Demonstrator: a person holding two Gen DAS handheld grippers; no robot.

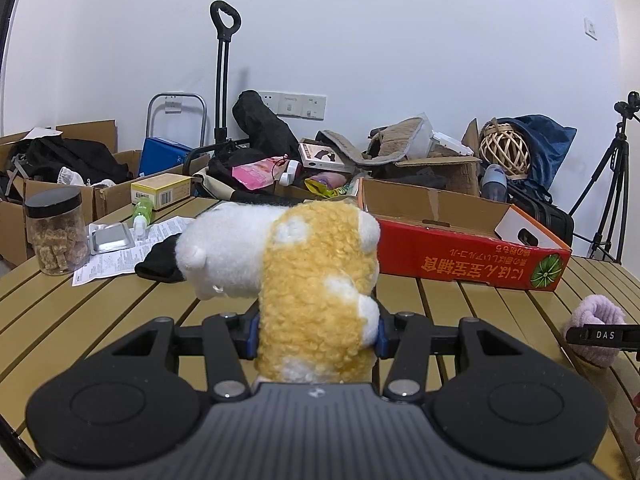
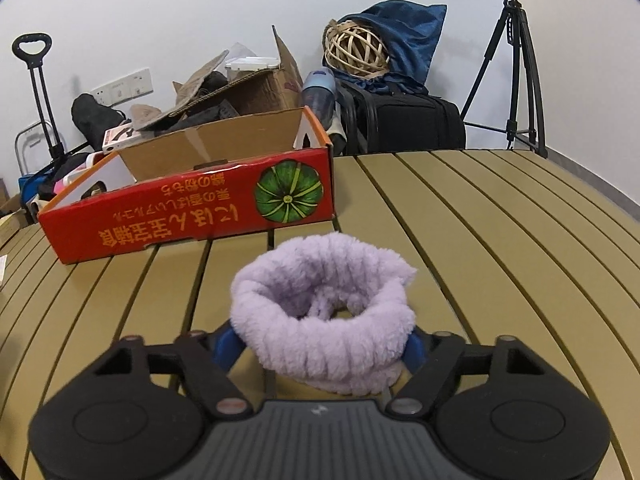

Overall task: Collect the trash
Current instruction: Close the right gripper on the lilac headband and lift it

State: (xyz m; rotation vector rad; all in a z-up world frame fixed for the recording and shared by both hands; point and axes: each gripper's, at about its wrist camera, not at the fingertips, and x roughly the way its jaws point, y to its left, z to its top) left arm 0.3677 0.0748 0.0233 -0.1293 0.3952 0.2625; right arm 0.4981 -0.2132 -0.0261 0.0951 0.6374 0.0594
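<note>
Yellow-and-white plush toy [image 1: 316, 280] sits clamped in the left hand-held gripper [image 1: 318, 330], just in front of the red box [image 1: 472, 252] on the desk [image 1: 100, 308] — over to the right view: right hand-held gripper [image 2: 320, 346] squeezing the lilac fluffy band [image 2: 324, 312], near that box's [image 2: 188, 208] front.
</note>
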